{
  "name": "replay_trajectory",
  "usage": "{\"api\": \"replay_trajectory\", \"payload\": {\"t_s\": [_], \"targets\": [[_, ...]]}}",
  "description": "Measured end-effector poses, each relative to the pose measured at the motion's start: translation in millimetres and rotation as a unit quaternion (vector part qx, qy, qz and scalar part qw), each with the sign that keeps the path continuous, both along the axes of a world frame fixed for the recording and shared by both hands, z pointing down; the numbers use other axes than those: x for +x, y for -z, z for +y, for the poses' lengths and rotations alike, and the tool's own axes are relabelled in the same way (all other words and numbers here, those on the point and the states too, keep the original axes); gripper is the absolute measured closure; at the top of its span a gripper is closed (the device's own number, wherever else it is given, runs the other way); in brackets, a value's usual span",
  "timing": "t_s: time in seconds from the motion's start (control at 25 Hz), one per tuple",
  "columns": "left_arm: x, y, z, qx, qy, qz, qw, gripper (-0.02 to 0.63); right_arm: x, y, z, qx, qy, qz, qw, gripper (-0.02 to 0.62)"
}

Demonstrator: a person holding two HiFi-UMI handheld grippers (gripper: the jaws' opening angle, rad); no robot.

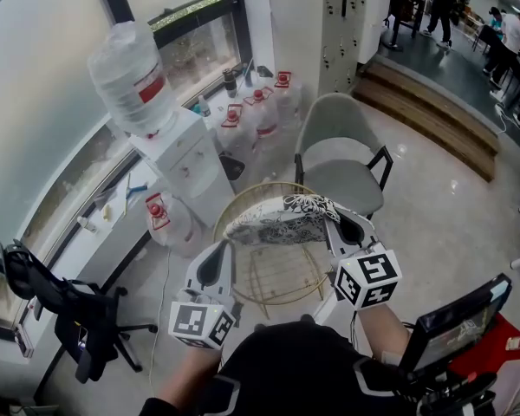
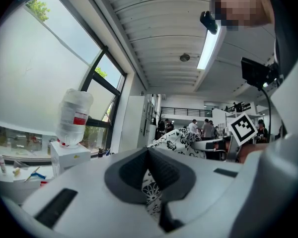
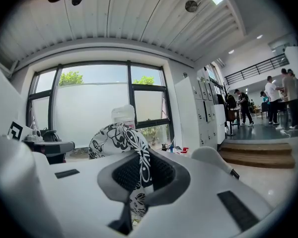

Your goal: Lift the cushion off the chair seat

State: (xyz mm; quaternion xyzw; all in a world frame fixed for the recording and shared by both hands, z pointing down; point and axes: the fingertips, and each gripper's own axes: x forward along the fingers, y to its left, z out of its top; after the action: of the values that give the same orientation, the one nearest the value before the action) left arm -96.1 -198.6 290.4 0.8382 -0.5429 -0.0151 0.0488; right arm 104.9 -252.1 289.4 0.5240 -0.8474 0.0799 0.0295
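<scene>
The cushion (image 1: pixel 282 219), black-and-white flower print, hangs in the air above a gold wire chair (image 1: pixel 273 271). My left gripper (image 1: pixel 228 248) is shut on its left edge, and my right gripper (image 1: pixel 331 224) is shut on its right edge. In the left gripper view the patterned cloth (image 2: pixel 151 190) is pinched between the dark pads, with the rest of the cushion (image 2: pixel 181 139) stretching away to the right. In the right gripper view the cushion (image 3: pixel 116 138) rises from the shut jaws (image 3: pixel 139 175) and bulges to the left.
A grey armchair (image 1: pixel 342 159) stands just beyond the wire chair. A water dispenser (image 1: pixel 169 141) with a big bottle and several spare bottles (image 1: pixel 260 111) line the window wall at left. A black office chair (image 1: pixel 65 310) is at lower left. Steps (image 1: pixel 433 115) and people are far right.
</scene>
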Motion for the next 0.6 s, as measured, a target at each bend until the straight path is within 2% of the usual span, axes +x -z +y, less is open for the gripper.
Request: {"api": "replay_trajectory", "payload": {"t_s": [0.6], "targets": [[0.7,-4.7,1.8,-0.009,0.001,0.004,1.0,0.598,-1.9,-5.9,1.8,-0.007,0.006,0.003,1.0,0.572]]}}
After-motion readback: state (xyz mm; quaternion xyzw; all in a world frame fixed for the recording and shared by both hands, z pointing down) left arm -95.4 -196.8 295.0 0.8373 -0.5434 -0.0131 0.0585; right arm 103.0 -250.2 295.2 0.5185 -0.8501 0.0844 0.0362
